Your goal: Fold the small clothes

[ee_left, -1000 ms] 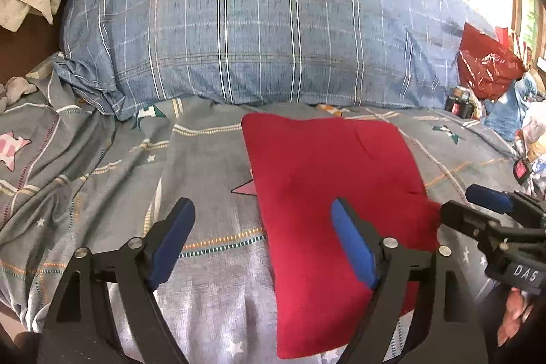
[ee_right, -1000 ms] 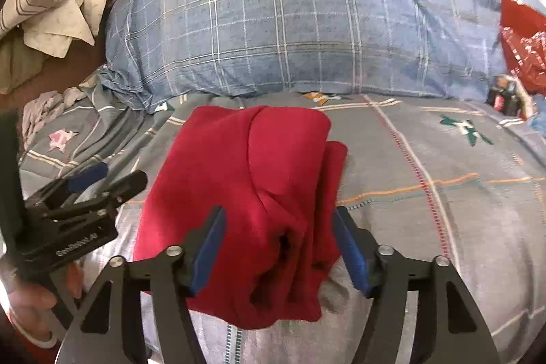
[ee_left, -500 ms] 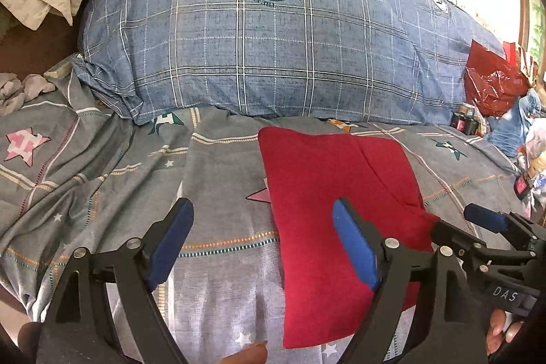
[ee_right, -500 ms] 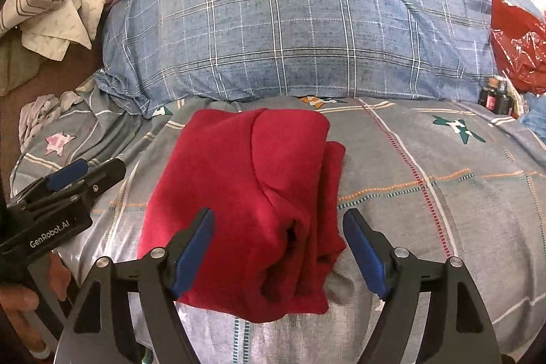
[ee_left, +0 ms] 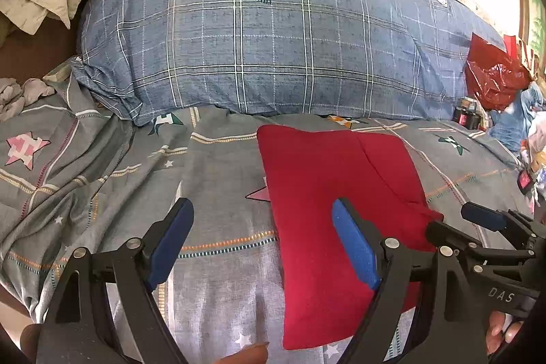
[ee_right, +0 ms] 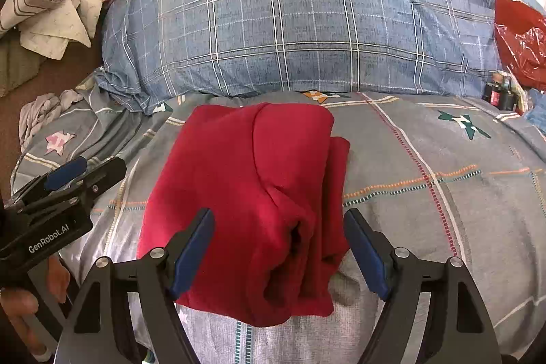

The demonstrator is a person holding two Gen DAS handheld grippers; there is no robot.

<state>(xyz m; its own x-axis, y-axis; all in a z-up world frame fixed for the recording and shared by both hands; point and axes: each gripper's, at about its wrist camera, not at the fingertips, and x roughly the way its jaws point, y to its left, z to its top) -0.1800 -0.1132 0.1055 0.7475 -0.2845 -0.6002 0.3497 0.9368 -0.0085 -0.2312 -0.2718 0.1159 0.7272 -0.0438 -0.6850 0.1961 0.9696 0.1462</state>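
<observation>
Since a second ago, right gripper (ee_right: pixel 278 248) jaws have been opening, garment free between them. Left gripper (ee_left: pixel 261 243) gapes empty; red garment (ee_left: pixel 336 193) at its 1 o'clock, long axis 12-to-6. Right gripper nearer.

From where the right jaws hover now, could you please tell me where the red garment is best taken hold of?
I would grip the red garment at its bunched near-right corner, coming from the near edge. The layers puff up there with an open pocket, whereas the left side lies flat against the bedsheet. The right gripper is open.
</observation>
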